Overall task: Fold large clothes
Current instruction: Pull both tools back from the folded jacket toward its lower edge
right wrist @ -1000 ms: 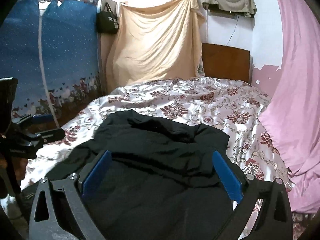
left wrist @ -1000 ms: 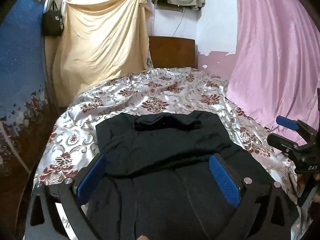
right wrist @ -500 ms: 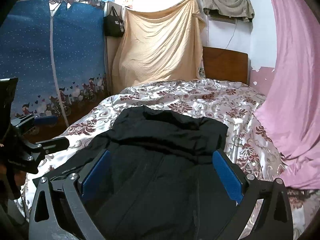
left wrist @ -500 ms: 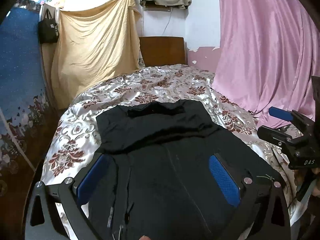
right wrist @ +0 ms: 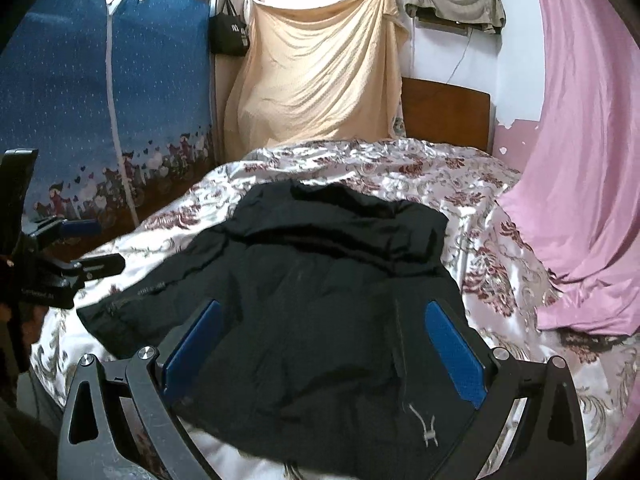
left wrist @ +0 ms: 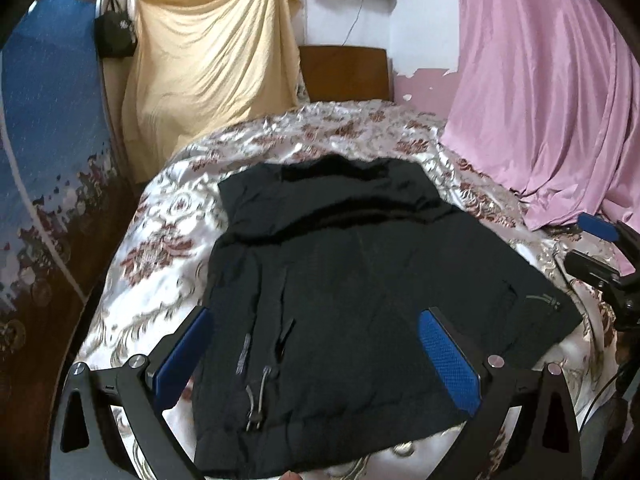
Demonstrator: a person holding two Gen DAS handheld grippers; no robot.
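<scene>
The jacket's [left wrist: 352,288] near hem runs under the bottom rim of both views, so its lowest edge is cut off. Its black cloth swallows detail: seams and folds are hard to trace, and only grey cord toggles [left wrist: 256,400] and a small grey mark near its right corner stand out. The far part, folded over into a darker band, hides whatever lies beneath it. Whether a sleeve is tucked under cannot be told.

The jacket lies spread on the bed [left wrist: 172,232], at the near end and reaching close to the bed's right edge, with floral cover showing along the left edge and toward the headboard [left wrist: 344,72].

The left gripper [left wrist: 316,356] hangs above the near end of the jacket, tilted down, its blue pads [left wrist: 448,360] wide apart and holding nothing. The right gripper [right wrist: 324,348] hovers likewise over the jacket's near right part, fingers spread, nothing between them. Each shows in the other's view only partly: the right one at the left view's right rim beside the pink curtain [left wrist: 552,112], the left one at the right view's left rim, off the bed's left edge.
</scene>
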